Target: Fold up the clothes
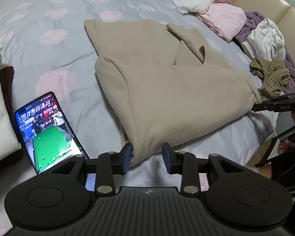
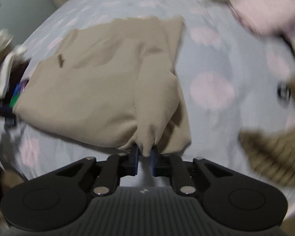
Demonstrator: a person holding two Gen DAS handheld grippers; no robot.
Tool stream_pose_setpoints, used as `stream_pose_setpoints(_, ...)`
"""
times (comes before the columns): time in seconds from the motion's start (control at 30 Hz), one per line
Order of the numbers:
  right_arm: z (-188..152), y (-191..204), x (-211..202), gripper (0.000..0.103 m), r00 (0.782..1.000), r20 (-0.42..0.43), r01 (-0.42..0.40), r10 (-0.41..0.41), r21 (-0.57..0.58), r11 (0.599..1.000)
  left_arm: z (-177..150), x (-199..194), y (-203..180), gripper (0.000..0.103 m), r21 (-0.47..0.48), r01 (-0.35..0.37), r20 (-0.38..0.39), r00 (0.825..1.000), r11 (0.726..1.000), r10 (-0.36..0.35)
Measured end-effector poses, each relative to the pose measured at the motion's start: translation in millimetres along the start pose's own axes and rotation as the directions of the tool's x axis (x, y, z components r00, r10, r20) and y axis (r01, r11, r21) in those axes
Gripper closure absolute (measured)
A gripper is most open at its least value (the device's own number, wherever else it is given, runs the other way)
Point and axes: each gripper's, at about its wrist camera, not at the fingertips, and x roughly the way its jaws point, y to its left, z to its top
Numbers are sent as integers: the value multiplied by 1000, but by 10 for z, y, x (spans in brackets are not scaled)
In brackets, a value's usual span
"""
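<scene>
On a grey, pink-dotted bed (image 1: 55, 63): beige sweatshirt (image 1: 167, 90), half folded. Left hand-held gripper (image 1: 147, 158) apart at its corner; right hand-held gripper (image 2: 144, 158) pinching the hem. Lit phone (image 1: 49, 131) clear only from left view.

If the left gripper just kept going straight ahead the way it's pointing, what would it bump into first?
The beige garment. Its near corner already lies at the left gripper, whose jaws stand open, so going on would probably push straight into that cloth.

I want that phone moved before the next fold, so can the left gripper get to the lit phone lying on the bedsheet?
Probably yes. The left gripper is open, only brushing the beige knit garment, and the lit phone lies uncovered on the bedsheet close beside it.
</scene>
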Motion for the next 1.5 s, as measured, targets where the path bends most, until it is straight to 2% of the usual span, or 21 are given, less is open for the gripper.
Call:
stream_pose_setpoints(0.07,22,49,-121,91,995,92,-36,48,-130,991,9,-8,-2,72,-1,0,0,1000,1000,0)
stream_pose_setpoints(0.13,37,-100,-69,90,993,57,-96,100,-64,993,5,-16,-9,72,0,1,1,1000,1000,-1)
stream_pose_setpoints(0.2,19,-193,13,81,993,-6,-117,117,-4,993,4,-18,-21,72,7,-2,0,1000,1000,2)
stream_pose_setpoints(0.27,-18,-237,86,58,991,-75,-109,112,42,993,3,-18,-36,72,15,-8,-3,1000,1000,8)
stream_pose_setpoints(0.3,-28,-204,21,56,994,-57,-93,95,39,995,3,-18,-43,72,20,-10,-4,1000,1000,10)
stream_pose_setpoints(0.37,-7,-149,-106,44,998,12,-58,58,38,998,2,-18,-57,72,28,-16,-6,1000,999,16)
stream_pose_setpoints(0.47,71,-85,-230,30,991,132,0,-7,56,998,0,-17,-78,72,41,-24,-10,1000,999,24)
stream_pose_setpoints(0.5,96,-71,-220,28,988,153,13,-24,70,997,0,-17,-85,72,45,-27,-11,1000,999,27)
stream_pose_setpoints(0.53,108,-63,-145,24,990,139,5,-17,87,996,1,-18,-93,72,49,-30,-11,999,998,30)
stream_pose_setpoints(0.63,112,-50,118,24,995,96,-10,-2,132,991,14,-23,-109,72,53,-34,-9,999,998,35)
stream_pose_setpoints(0.7,83,95,90,46,987,159,-19,11,46,999,17,-28,-108,72,49,-34,-7,999,998,35)
stream_pose_setpoints(0.77,55,240,61,75,975,220,-22,30,-40,999,14,-26,-104,72,45,-33,-6,999,998,33)
stream_pose_setpoints(0.8,40,313,47,78,968,249,-21,41,-84,996,13,-26,-104,72,44,-32,-6,999,999,32)
stream_pose_setpoints(0.9,-4,536,16,78,944,321,-7,77,-215,977,17,-29,-100,72,44,-30,-6,1000,999,30)
stream_pose_setpoints(1.0,-58,799,125,72,965,257,56,46,-375,925,21,-19,-86,72,42,-29,-9,1000,999,30)
stream_pose_setpoints(1.03,-73,791,150,69,968,246,50,47,-373,926,23,-15,-81,72,41,-29,-10,1000,999,30)
stream_pose_setpoints(1.13,-119,769,222,53,976,214,34,48,-367,930,27,-5,-68,72,39,-29,-13,999,999,29)
stream_pose_setpoints(1.27,-66,611,160,49,976,218,25,27,-230,973,33,10,-53,72,35,-29,-18,999,999,30)
stream_pose_setpoints(1.37,-71,523,-5,43,975,213,83,-58,-113,990,36,16,-54,72,35,-33,-19,999,999,34)
stream_pose_setpoints(1.5,-183,530,-256,38,963,209,166,-172,44,985,41,20,-48,72,36,-33,-19,999,999,33)
